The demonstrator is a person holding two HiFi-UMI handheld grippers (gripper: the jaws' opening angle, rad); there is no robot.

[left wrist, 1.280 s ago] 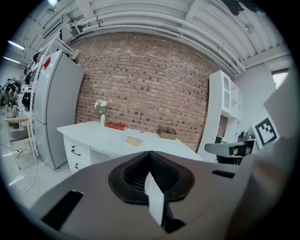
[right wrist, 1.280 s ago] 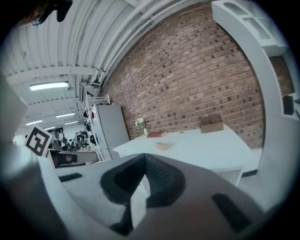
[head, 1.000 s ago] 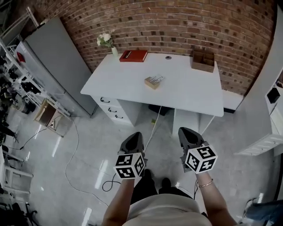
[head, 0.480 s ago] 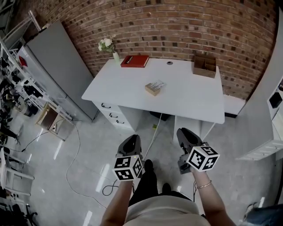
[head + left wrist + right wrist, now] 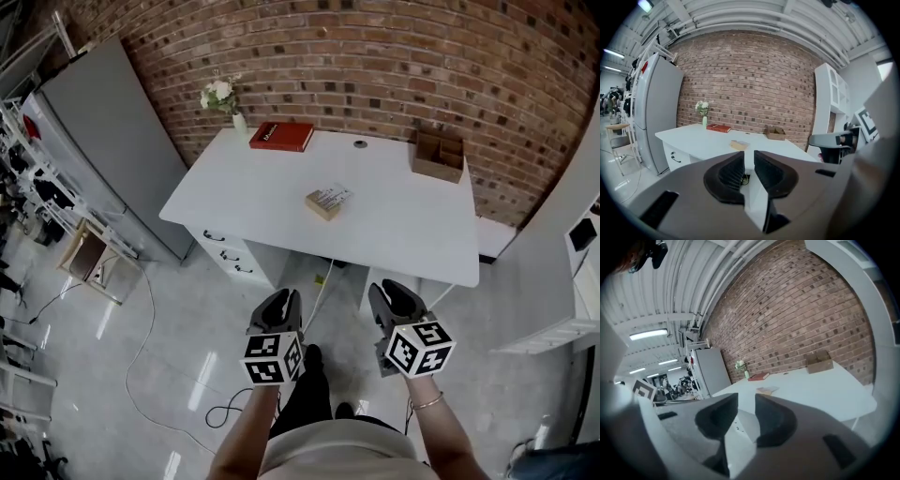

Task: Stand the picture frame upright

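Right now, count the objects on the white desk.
4: flower vase at the back left corner, red book beside it, picture frame lying in the middle, wooden box back right.

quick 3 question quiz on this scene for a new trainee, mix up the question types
1. True or false: the picture frame already stands upright on the desk.
2. Which thing lies next to the vase along the desk's back edge? A) red book B) wooden box C) picture frame
3. What does the left claw or the right claw hold?

Key
1. False: it lies flat near the desk's middle.
2. A.
3. Nothing: both claws have just been opening, with nothing between the jaws, and both are short of the desk.
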